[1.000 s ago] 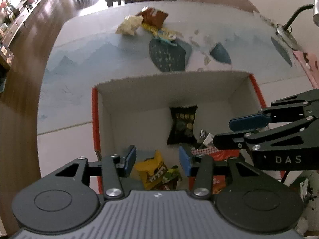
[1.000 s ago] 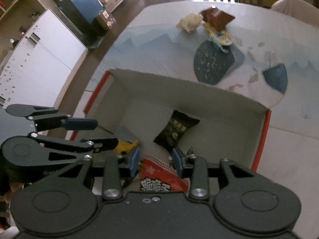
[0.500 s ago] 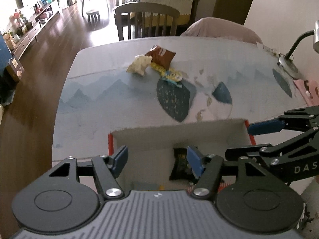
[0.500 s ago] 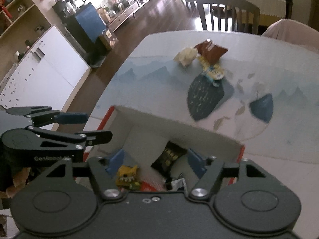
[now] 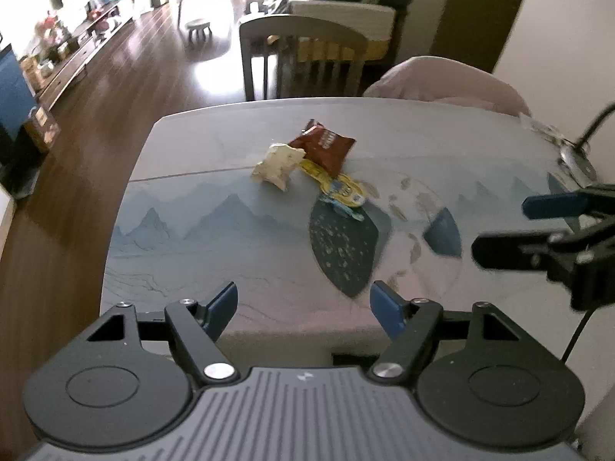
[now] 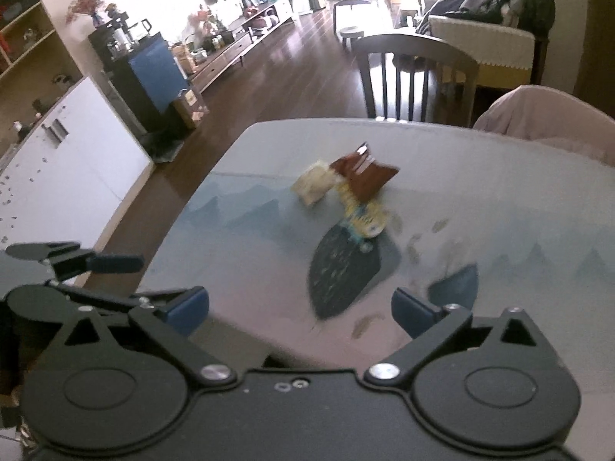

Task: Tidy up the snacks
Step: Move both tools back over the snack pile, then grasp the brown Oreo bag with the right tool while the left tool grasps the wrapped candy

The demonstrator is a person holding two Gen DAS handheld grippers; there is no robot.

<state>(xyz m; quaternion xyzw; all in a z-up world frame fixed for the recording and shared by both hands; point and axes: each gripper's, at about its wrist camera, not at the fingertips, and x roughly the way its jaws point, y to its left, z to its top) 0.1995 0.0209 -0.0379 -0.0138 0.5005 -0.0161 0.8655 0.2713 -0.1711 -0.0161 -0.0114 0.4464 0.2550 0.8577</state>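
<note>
Dark wood floor, slatted chair behind table, bright windows, white cabinets.

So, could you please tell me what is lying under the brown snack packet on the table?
The yellow packet pokes out from beneath the brown snack packet, with the pale packet against its left edge. How far the yellow one runs underneath is covered.

You see a crumpled cream wrapper, a reddish-brown foil packet and a flat yellow pouch (all touching) clustered on the table's far half.
</note>
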